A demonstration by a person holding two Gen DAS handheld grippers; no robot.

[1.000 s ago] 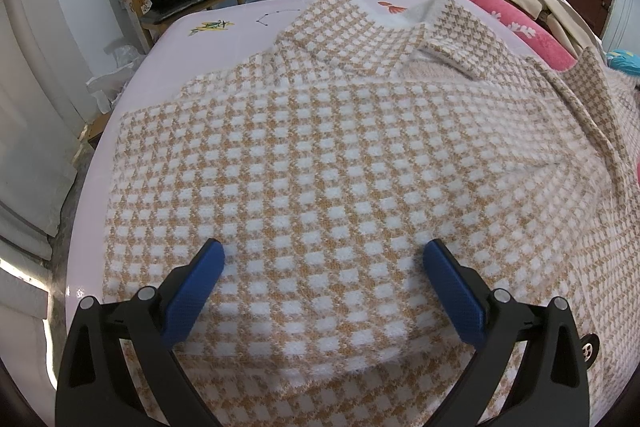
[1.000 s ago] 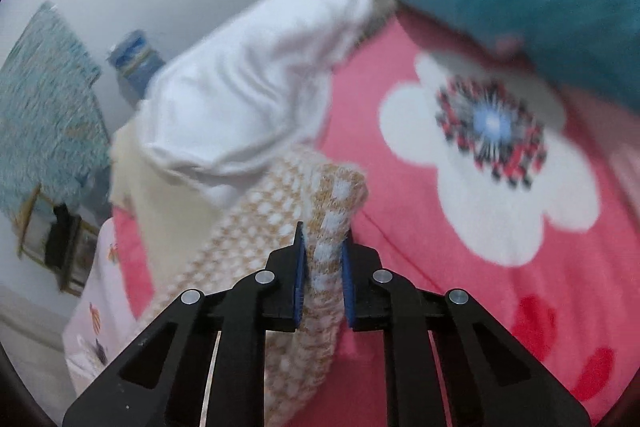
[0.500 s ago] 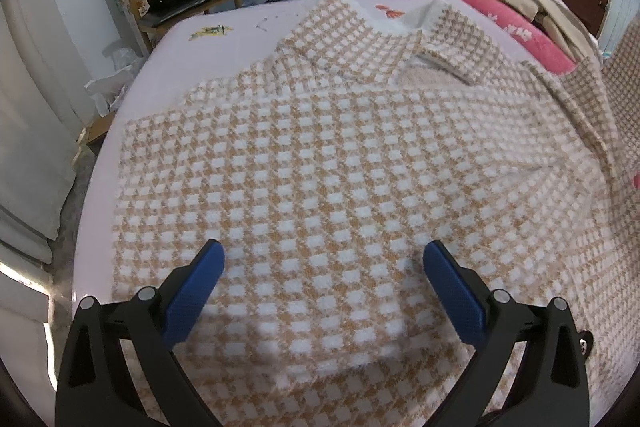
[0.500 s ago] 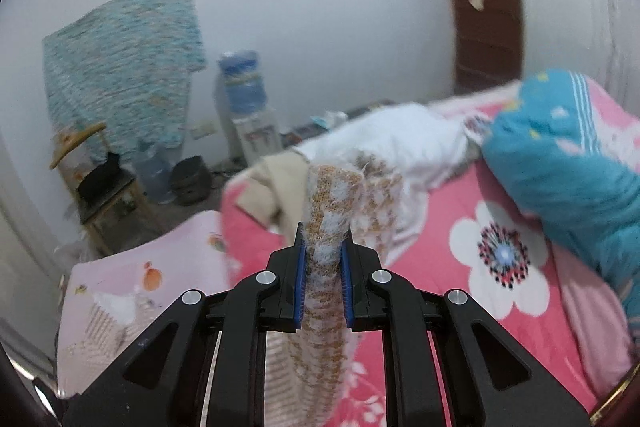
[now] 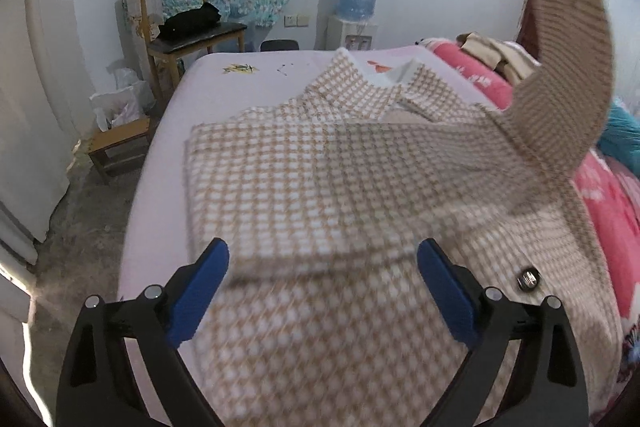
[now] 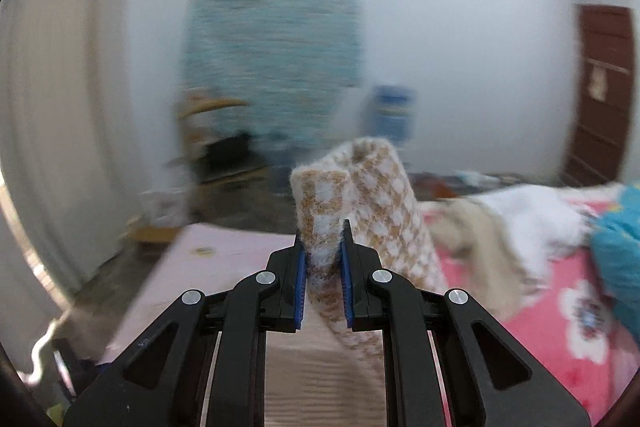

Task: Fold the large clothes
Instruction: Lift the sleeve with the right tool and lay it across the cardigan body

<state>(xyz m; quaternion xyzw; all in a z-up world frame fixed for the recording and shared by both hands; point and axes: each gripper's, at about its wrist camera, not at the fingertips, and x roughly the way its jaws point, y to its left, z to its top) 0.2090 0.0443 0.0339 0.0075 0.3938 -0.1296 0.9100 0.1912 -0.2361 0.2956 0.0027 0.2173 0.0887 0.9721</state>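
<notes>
A large tan-and-white houndstooth coat [image 5: 320, 179] lies spread on the bed, collar at the far end. My left gripper [image 5: 322, 279] is open and empty, hovering above the coat's near part. My right gripper [image 6: 323, 259] is shut on the cuff of the coat's sleeve [image 6: 352, 195] and holds it high in the air. In the left wrist view the lifted sleeve [image 5: 568, 67] arcs up at the right, from the coat's shoulder to the top corner. A dark button [image 5: 528, 277] shows on the coat at the right.
The bed has a pale pink sheet [image 5: 224, 71] and a pink floral quilt [image 5: 612, 195] along the right. Clothes [image 5: 492, 55] lie piled at the far right. A wooden chair [image 5: 188, 31], a small stool [image 5: 120, 143] and a water dispenser [image 5: 356, 11] stand beyond the bed.
My right gripper has lifted the sleeve cuff off the quilt, high up and swung leftward. My left gripper has risen and pulled back, staying open.
</notes>
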